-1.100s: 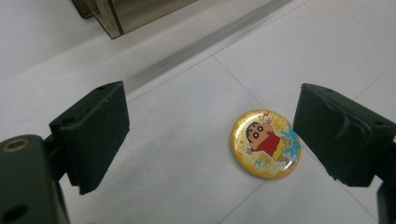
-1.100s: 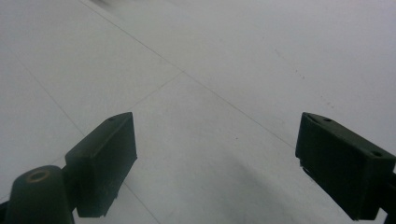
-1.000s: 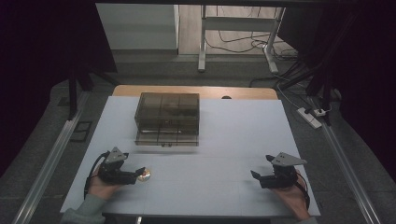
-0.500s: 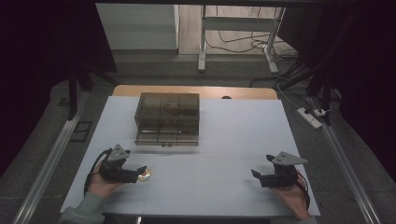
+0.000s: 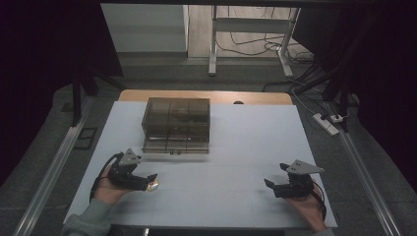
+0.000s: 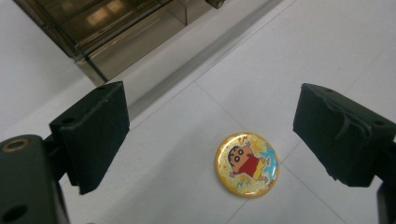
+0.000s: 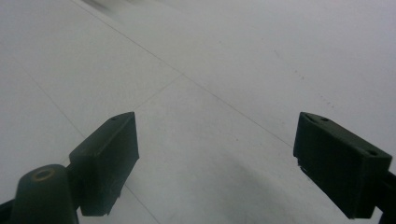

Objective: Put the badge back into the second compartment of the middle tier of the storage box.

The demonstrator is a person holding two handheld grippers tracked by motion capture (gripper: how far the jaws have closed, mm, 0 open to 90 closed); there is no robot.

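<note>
Since a second ago our left gripper (image 5: 147,181) has slid back toward the near table edge; the badge (image 6: 246,164) sat right at its tips then and looks unmoved. Right gripper (image 5: 273,183) has barely shifted.

What that means: we read this as lining up for the pick, not a grasp yet. In the left gripper view the round yellow cartoon badge lies flat on the white table (image 6: 327,56), between the jaws but nearer the right-hand one and a bit short of the pads. Jaws are wide apart, nothing touching the badge. Whether the tips are down at table level or hovering above it is hard to tell from this angle.

Smoked plastic compartment box (image 5: 176,124) sits beyond the left jaws, lid down as far as we can see, well clear of the badge. Likely destination, but that's our guess.

Right gripper jaws are also spread, with bare table between them, parked well apart from the badge.

Next move probably needs a small shift to centre the badge before closing; it's thin and flat, so slip is the risk.
</note>
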